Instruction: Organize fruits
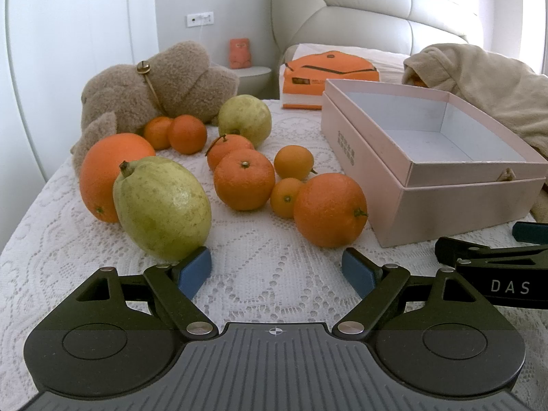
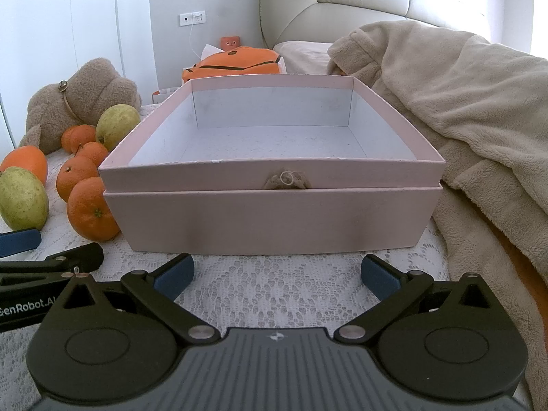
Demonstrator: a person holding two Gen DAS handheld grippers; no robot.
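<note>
Loose fruit lies on a white lace cover point(image 1: 260, 274). Closest in the left wrist view is a green pear point(image 1: 161, 207), with a big orange point(image 1: 109, 174) behind it, another orange point(image 1: 329, 209) to the right, and several mandarins point(image 1: 244, 178) plus a second pear point(image 1: 245, 120) farther back. My left gripper point(image 1: 276, 270) is open just in front of them, its left pad near the pear, holding nothing. An empty pink box point(image 2: 274, 191) stands directly ahead of my open right gripper point(image 2: 276, 274); the same box point(image 1: 428, 171) shows at right in the left wrist view.
A brown plush toy point(image 1: 154, 85) lies behind the fruit. An orange package point(image 1: 328, 75) sits past the box, and a beige fleece blanket point(image 2: 462, 120) is heaped right of the box. A padded headboard point(image 2: 359, 0) is at the back.
</note>
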